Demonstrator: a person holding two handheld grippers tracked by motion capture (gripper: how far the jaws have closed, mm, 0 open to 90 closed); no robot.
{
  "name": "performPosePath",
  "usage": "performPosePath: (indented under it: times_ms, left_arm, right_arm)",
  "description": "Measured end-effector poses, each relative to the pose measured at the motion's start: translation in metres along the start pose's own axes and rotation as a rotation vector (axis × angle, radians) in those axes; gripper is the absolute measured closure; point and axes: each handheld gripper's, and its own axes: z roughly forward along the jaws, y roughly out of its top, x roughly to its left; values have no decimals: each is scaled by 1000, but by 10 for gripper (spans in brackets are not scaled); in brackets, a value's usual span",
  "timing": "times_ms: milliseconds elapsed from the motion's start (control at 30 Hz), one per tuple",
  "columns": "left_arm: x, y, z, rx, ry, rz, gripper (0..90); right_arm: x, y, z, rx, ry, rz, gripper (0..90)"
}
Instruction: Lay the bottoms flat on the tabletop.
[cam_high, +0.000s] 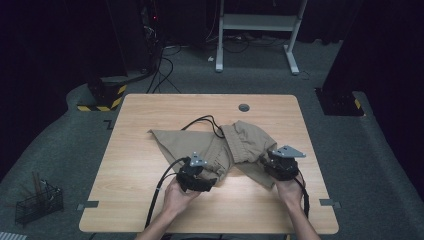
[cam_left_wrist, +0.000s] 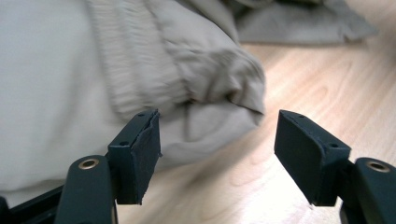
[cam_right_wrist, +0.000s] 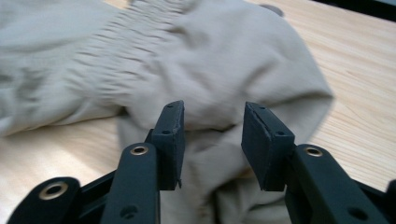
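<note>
A crumpled tan cloth garment with a gathered stretchy band (cam_high: 220, 145) lies in the middle of the light wooden table (cam_high: 140, 200), bunched up and spread toward the far left. A black cable (cam_high: 202, 120) runs across the table and goes under the cloth at its far side.

The left gripper (cam_high: 197, 175) sits at the near edge of the cloth. In the left gripper view its jaws are wide apart with nothing between them, and a folded lump of the cloth (cam_left_wrist: 196, 84) lies just in front of the left jaw. The right gripper (cam_high: 281, 165) is at the cloth's near right corner. In the right gripper view its jaws are partly apart, with cloth (cam_right_wrist: 210, 93) lying under and between them, but they are not squeezing it.

On the grey floor at the left stands a black wire basket (cam_high: 37, 202) with a few thin sticks (cam_high: 36, 182) in it.
</note>
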Motion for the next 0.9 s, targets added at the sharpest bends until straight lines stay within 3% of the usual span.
performPosePath:
  times_ms: [100,133,267,333,400,433,467,500,533,633,667,700,900]
  left_arm:
    - [-5,3,15,29,9,7,312]
    - [-6,6,23,38,32,2,315]
    - [-5,7,30,41,60,-5,365]
    - [-4,7,30,43,71,8,452]
    - [-3,7,29,44,72,18,623]
    - [-2,7,28,41,82,27,623]
    - [0,7,26,41,82,32,738]
    - [0,7,26,41,82,32,779]
    - [2,6,23,33,82,38,811]
    - [5,6,19,20,74,27,847]
    - [6,6,16,16,73,27,853]
    - [10,7,11,4,75,21,859]
    - [22,7,-3,-39,70,-11,862]
  right_arm:
    - [15,4,2,-15,44,-71,520]
    - [20,5,4,-19,57,-94,506]
    - [34,9,17,-7,101,-155,443]
    - [41,11,26,11,115,-189,417]
    - [43,12,30,22,123,-200,406]
    - [45,13,35,40,124,-207,394]
    - [49,13,41,55,95,-222,460]
    - [49,13,41,55,95,-222,460]
    - [51,14,43,58,50,-231,582]
    - [49,15,43,55,55,-218,655]
    - [48,16,42,52,55,-213,706]
    - [44,15,37,25,64,-207,825]
    - [30,16,25,7,49,-175,847]
